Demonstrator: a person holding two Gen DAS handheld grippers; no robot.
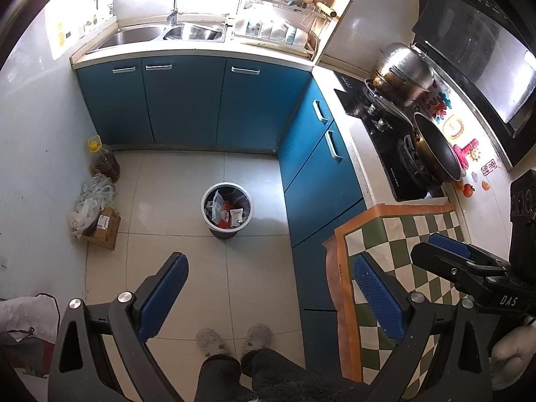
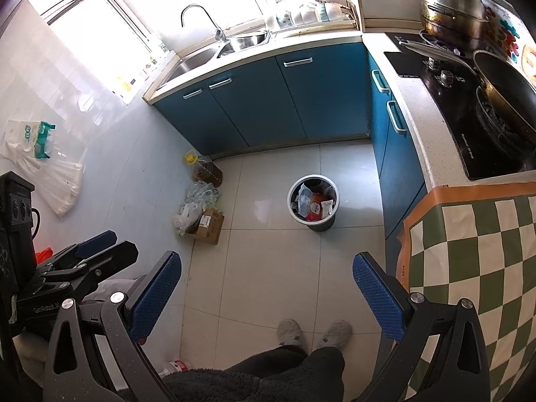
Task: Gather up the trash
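Both grippers were held high and spread wide, gripping nothing: left gripper (image 1: 269,296), right gripper (image 2: 268,296). The trash bin (image 1: 226,210), holding wrappers, stood mid-floor, well apart from both. Risk, in my judgement: a deep reach could tip the light bin or snag its liner. The plastic bags (image 1: 88,206) beside the cardboard box (image 1: 106,228) were too small to identify
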